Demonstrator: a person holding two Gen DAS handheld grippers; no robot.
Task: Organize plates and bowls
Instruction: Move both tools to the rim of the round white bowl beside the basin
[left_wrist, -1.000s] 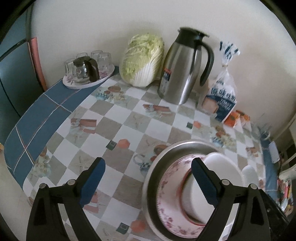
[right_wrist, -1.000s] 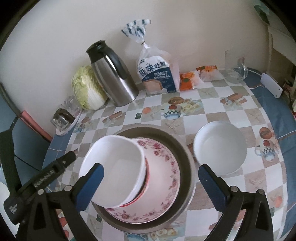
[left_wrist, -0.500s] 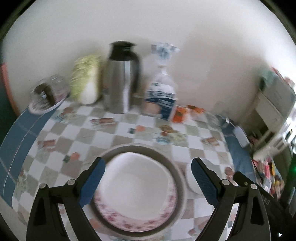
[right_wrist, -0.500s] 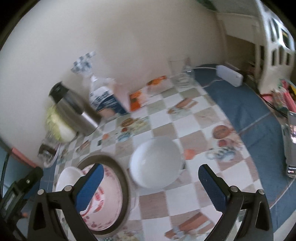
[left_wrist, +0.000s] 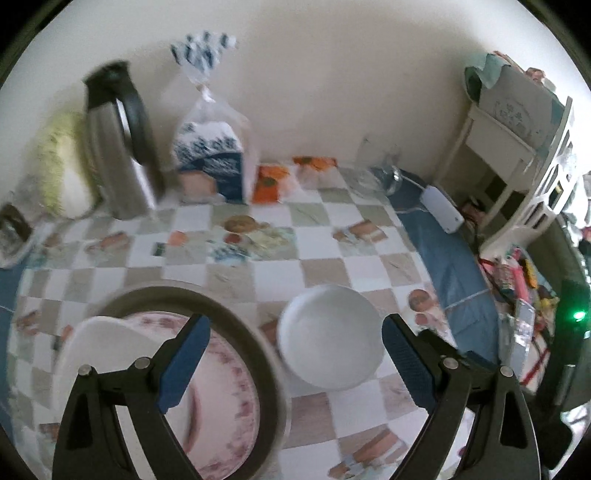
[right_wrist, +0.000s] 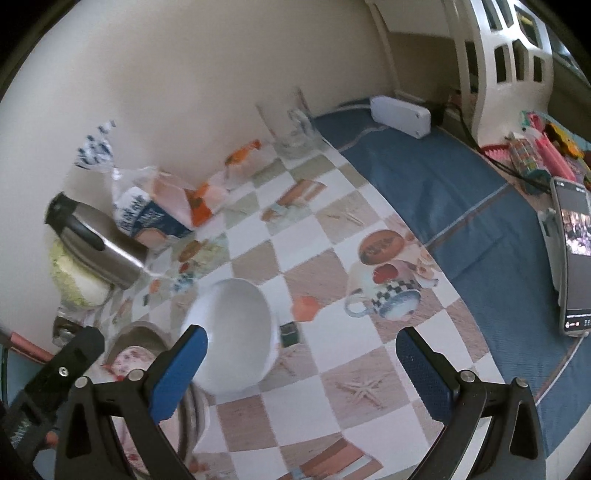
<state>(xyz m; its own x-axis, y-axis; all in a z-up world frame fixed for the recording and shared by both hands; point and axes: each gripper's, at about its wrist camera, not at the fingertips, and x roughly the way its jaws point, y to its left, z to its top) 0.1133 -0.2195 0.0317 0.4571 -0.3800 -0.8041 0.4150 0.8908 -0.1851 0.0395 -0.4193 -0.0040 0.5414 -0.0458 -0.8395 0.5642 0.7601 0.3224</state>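
Both grippers (left_wrist: 293, 354) (right_wrist: 301, 363) gape empty over checkered tablecloth (left_wrist: 325, 240) beside cream wall (left_wrist: 332, 74).

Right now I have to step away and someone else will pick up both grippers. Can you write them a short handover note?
Left gripper: open, empty, hovering between the pan and the loose bowl.
Right gripper: open, empty, hovering just right of the loose bowl.
Things: a white bowl lies tilted on the floral plate, which sits inside the metal pan. A second white bowl stands alone on the tablecloth, right of the pan.
Done: one bowl and the plate are gathered in the pan.
Left: probably pick up the loose bowl and nest it with the other.
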